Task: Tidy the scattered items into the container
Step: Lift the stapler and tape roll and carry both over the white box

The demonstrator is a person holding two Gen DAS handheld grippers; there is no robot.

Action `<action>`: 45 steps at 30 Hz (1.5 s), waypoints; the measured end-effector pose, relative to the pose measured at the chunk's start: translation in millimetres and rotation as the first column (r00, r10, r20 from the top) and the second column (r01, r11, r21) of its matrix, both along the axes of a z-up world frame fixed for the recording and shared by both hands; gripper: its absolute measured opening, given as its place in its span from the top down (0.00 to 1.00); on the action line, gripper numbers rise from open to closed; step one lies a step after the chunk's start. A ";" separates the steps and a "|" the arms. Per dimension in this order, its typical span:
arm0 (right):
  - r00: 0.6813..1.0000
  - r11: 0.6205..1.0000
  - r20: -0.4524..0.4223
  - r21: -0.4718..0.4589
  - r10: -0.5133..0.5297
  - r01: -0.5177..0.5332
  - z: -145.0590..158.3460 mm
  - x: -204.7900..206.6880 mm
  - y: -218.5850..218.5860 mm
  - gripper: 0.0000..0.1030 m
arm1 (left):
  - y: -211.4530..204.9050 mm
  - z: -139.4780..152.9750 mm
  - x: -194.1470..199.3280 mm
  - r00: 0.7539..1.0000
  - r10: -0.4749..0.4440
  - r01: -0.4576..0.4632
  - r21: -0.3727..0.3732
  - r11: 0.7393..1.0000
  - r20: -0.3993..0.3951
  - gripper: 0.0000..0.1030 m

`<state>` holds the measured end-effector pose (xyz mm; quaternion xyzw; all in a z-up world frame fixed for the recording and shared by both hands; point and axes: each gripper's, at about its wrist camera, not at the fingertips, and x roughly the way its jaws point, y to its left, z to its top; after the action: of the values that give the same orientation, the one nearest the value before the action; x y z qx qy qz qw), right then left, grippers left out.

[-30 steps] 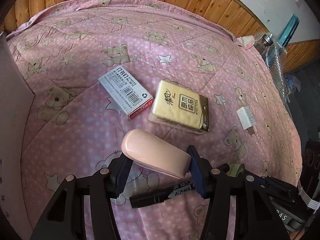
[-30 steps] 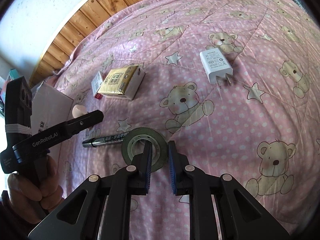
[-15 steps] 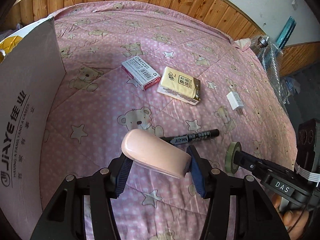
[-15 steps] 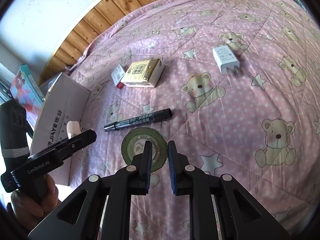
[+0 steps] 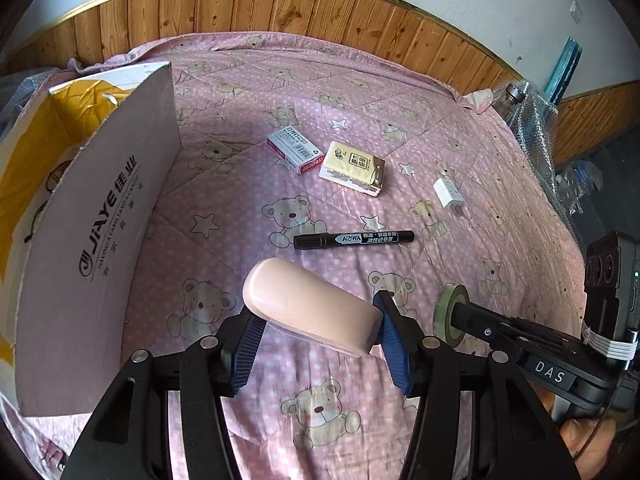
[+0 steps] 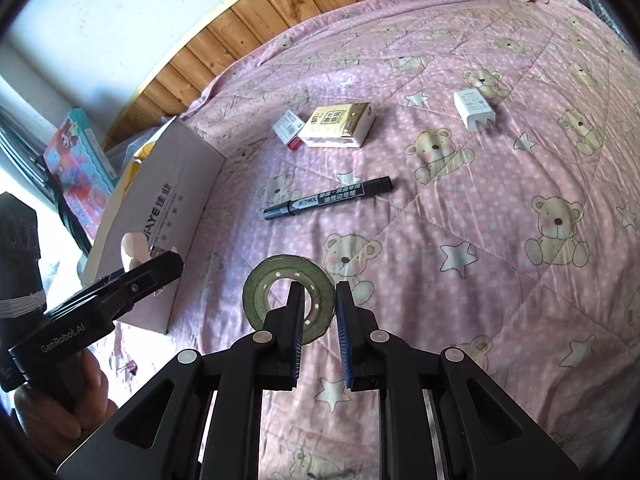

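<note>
Left gripper (image 5: 316, 332): clamped on pink case (image 5: 308, 312).
Right gripper (image 6: 318, 320): pinching tape roll (image 6: 289, 292).
Left on quilt (image 5: 240, 240): marker (image 5: 354, 239), two packets, charger (image 5: 449, 193).
Box (image 5: 100, 220): contents hidden.

The left wrist view looks forward and down over the pink bear-print quilt (image 5: 460, 128) toward the far wood-panelled wall (image 5: 280, 8), raised above the near edge, with the white cardboard box (image 5: 104, 232) close at the left edge. The right wrist view hangs at like height, facing the far left corner. Both views share the black marker pen (image 5: 354, 239) (image 6: 328, 198), the box (image 6: 176, 184) and the quilt's middle (image 6: 480, 208).
</note>
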<state>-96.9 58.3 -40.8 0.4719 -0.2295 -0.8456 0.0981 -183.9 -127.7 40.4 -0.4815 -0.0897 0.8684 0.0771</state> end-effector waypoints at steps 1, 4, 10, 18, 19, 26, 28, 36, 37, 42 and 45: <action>1.000 1.000 -0.003 0.000 0.005 -0.005 1.8 2.2 -3.2 0.84 | 0.2 4.0 4.4 1.000 0.004 -0.004 -0.016 1.000 -0.008 0.46; 1.000 1.000 -0.013 0.000 0.020 -0.020 7.4 9.1 -10.6 0.84 | -1.7 14.0 16.1 1.000 0.011 -0.012 -0.037 0.999 -0.024 0.46; 0.998 0.999 -0.036 0.006 0.046 -0.046 18.9 22.2 -25.7 0.84 | -8.9 25.4 34.7 0.999 0.045 -0.046 -0.049 0.998 -0.030 0.46; 0.996 0.997 -0.061 0.014 0.071 -0.071 31.2 36.9 -42.8 0.84 | -20.8 39.6 58.8 0.995 0.079 -0.083 -0.064 0.995 -0.054 0.46; 0.995 0.997 -0.063 0.016 0.076 -0.075 32.6 39.0 -45.1 0.84 | -22.4 41.6 61.8 0.995 0.083 -0.087 -0.063 0.994 -0.057 0.46; 0.990 0.994 -0.086 0.031 0.108 -0.105 44.1 50.7 -62.2 0.84 | -30.9 53.9 81.5 0.991 0.104 -0.109 -0.055 0.993 -0.083 0.46; 0.989 0.993 -0.092 0.035 0.114 -0.112 46.9 53.9 -66.4 0.84 | -32.6 57.3 86.6 0.990 0.110 -0.115 -0.054 0.992 -0.091 0.46; 0.984 0.989 -0.109 0.044 0.142 -0.138 55.8 64.8 -80.4 0.84 | -40.9 69.3 104.6 0.984 0.131 -0.137 -0.046 0.989 -0.119 0.46; 0.983 0.989 -0.112 0.044 0.146 -0.142 57.3 66.0 -82.1 0.84 | -42.4 70.8 106.6 0.983 0.134 -0.141 -0.042 0.989 -0.122 0.46; 0.978 0.986 -0.123 0.041 0.166 -0.162 61.5 69.8 -90.5 0.84 | -48.4 74.4 114.3 0.980 0.155 -0.161 -0.038 0.986 -0.128 0.46; 0.975 0.982 -0.121 0.044 0.188 -0.184 61.9 69.7 -98.4 0.84 | -50.7 79.4 120.5 0.976 0.164 -0.171 -0.036 0.985 -0.141 0.46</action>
<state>-27.2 -40.0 21.0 0.4392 -0.1640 -0.8641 0.1832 -63.5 -178.4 119.9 -0.4132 -0.1038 0.9047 -0.0019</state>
